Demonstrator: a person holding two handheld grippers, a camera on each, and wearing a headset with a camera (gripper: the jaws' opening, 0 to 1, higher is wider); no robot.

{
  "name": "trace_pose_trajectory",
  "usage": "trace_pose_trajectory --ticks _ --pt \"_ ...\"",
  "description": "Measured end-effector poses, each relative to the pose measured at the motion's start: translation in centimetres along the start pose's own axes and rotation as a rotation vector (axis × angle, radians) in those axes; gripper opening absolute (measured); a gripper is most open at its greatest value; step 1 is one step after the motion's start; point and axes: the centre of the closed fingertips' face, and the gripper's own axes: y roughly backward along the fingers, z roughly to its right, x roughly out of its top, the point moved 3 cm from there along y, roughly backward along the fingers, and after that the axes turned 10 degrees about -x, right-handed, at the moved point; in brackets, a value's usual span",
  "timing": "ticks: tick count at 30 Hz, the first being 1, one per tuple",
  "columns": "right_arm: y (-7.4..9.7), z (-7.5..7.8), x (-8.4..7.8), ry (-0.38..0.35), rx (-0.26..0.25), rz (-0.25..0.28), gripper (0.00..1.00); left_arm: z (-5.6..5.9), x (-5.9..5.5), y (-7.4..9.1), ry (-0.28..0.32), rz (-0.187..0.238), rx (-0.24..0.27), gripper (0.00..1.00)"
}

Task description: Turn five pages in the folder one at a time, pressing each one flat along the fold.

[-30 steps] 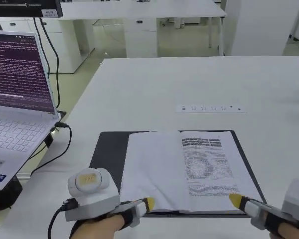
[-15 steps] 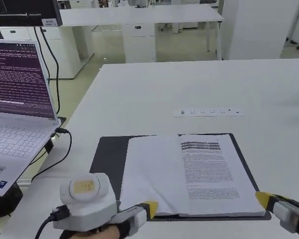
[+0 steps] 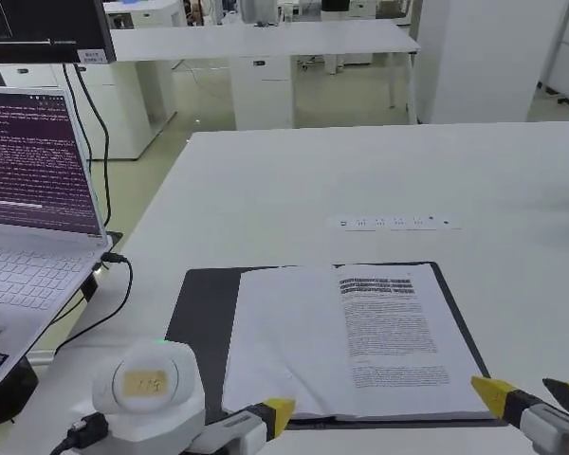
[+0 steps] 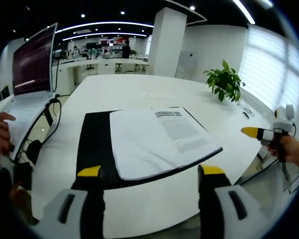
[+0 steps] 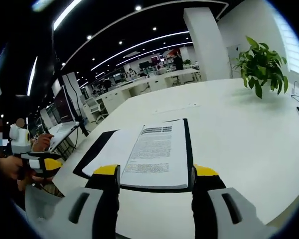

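A: While the folder (image 3: 204,313) lies open near the tabletop's (image 3: 379,171) front edge, the left claw (image 4: 150,171) hangs spread and empty off its near edge.

B: Right claw (image 5: 157,171) too, jaws apart, holding nothing. They're flanking it, likely set to lift the printed page (image 3: 394,327).

The black folder (image 3: 201,318) lay open and flat on the white worktop (image 3: 341,171), close to its near edge. Its right page (image 3: 398,332) carried dense printed text under a few bolder lines at the top. The left page (image 3: 284,332) was plain white. To its left, a broad strip of the folder's black inside stayed uncovered.
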Motion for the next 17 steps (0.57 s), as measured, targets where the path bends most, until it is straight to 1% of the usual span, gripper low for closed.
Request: trace_pose_trajectory --ticks 2,4,5,6,9,11,12,13,14,15,17 --pt "0.2 -0.1 0.2 0.011 -0.001 0.014 0.64 -0.3 0.2 0.3 -0.025 0.016 0.011 0.81" --pt "0.4 -0.2 0.2 0.032 0.004 0.02 0.71 -0.4 0.5 0.7 -0.034 0.033 0.009 0.87" --pt "0.4 -0.1 0.1 0.05 0.002 0.011 0.72 -0.5 0.6 0.9 -0.035 0.043 0.008 0.88" --pt "0.5 0.0 0.0 0.079 -0.006 0.002 0.74 -0.5 0.6 0.9 -0.037 0.045 0.009 0.9" --pt "0.7 -0.2 0.1 0.103 -0.004 0.009 0.8 -0.7 0.7 1.2 -0.064 0.048 0.015 0.94" --pt "0.9 -0.6 0.1 0.124 0.012 0.014 0.89 -0.8 0.7 1.4 -0.092 0.058 0.015 0.98" --pt "0.9 -0.8 0.0 0.127 0.022 0.007 0.95 -0.8 0.7 1.6 -0.095 0.061 0.011 0.99" --pt "1.0 -1.0 0.0 0.145 0.034 0.011 0.99 -0.8 0.8 1.7 -0.098 0.07 0.008 0.99" --pt "1.1 -1.3 0.1 0.167 0.058 0.025 0.99 -0.8 0.8 1.8 -0.1 0.072 0.007 0.99" --pt "1.4 -1.2 -0.1 0.172 0.044 0.011 1.0 -0.8 0.8 1.8 -0.1 0.074 0.006 0.99" --pt "1.6 -1.5 -0.1 0.206 0.052 0.018 1.0 -0.8 0.7 1.9 -0.105 0.074 0.008 0.99"
